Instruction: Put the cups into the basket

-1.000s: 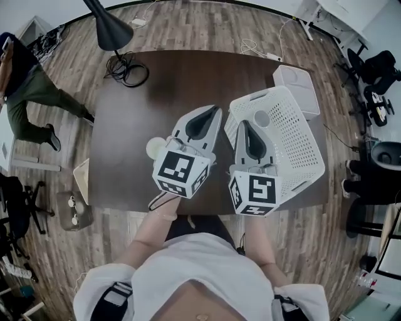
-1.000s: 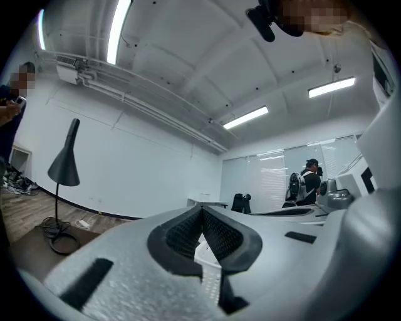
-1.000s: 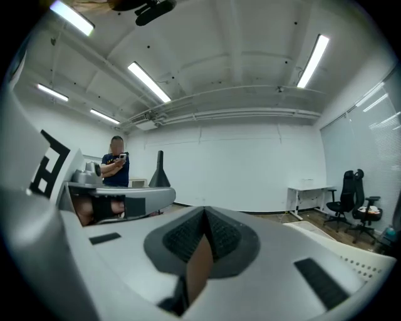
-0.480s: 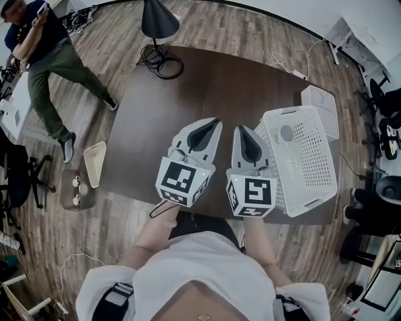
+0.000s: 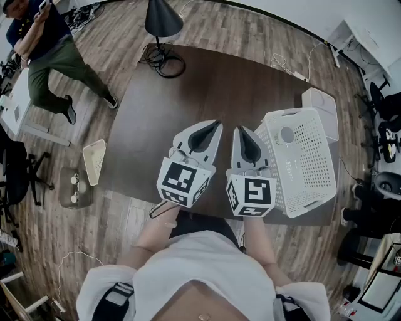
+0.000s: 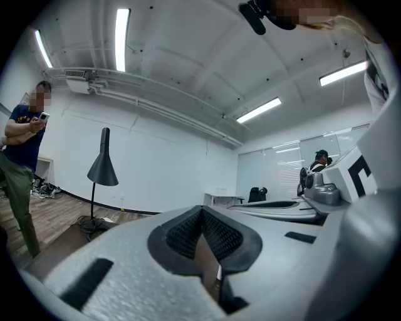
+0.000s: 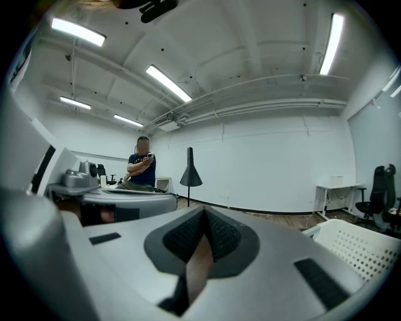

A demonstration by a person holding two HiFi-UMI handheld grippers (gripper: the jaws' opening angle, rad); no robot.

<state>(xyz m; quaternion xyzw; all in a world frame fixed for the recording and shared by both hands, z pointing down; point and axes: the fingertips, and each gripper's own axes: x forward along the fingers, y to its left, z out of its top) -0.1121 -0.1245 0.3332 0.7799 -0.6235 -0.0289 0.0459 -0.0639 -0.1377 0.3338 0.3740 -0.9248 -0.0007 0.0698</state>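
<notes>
**One cup in the basket, both grippers closed and empty**

The left gripper (image 5: 215,125) hangs over the table (image 5: 188,88), its jaws pressed together on nothing. Just beside it, the right gripper (image 5: 241,130) is likewise closed and empty, and it is the one nearer the basket (image 5: 311,164) to its right. A cup (image 5: 286,133) stands upright at the basket's far end. No other cup shows on the table.

your dark table (image 5: 207,88) stands on a wood plank floor (image 5: 125,232), a black floor lamp (image 5: 163,17) at its top edge. a person (image 5: 44,47) stands upper left; white walls (image 7: 269,163) and ceiling strip lights (image 7: 168,83) surround you.
</notes>
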